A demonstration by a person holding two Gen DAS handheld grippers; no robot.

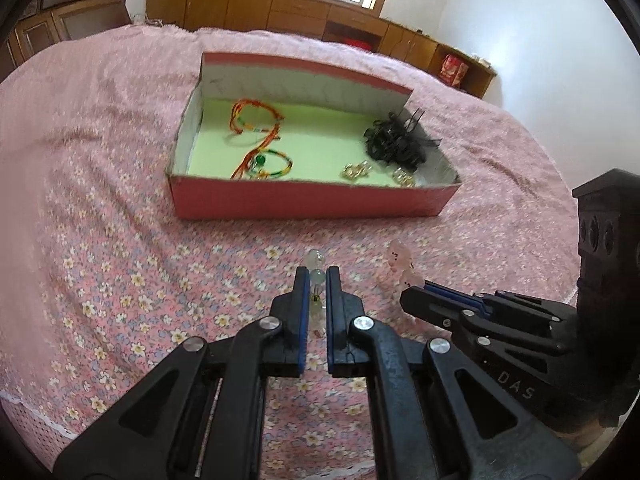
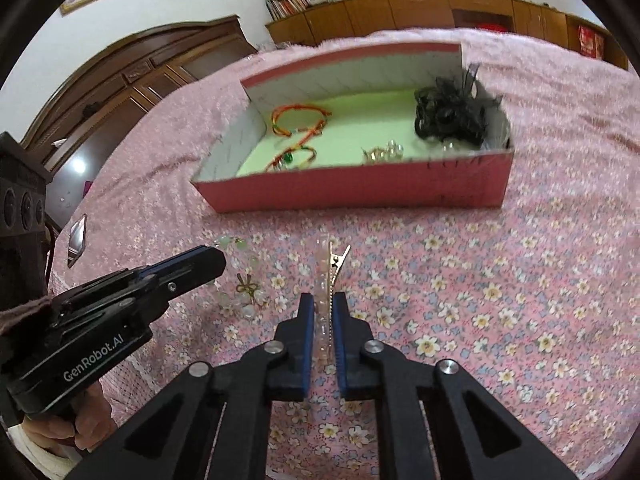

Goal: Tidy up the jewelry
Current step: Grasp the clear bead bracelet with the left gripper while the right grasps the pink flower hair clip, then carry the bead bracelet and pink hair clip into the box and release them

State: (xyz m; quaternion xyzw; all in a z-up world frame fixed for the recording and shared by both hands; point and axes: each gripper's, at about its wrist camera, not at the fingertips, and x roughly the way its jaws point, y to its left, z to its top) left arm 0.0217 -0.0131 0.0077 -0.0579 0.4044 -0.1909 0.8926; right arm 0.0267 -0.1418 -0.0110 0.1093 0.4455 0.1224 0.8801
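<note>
In the left wrist view, a bead bracelet [image 1: 316,276] is clamped between the fingers of the left gripper [image 1: 318,280]. At twelve o'clock the pink box [image 1: 312,200] is seen on the floral bedspread [image 1: 120,260].

In the right wrist view, a hair clip [image 2: 326,280] is pinched by the right gripper [image 2: 323,304]; the box [image 2: 352,196] lies at twelve o'clock, with black hair ties [image 2: 448,116] kept at its right end.

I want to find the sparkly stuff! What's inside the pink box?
In the pink box: two orange string bracelets, a black hair accessory, and gold sparkly clips. Anything under the black piece is hidden.
</note>
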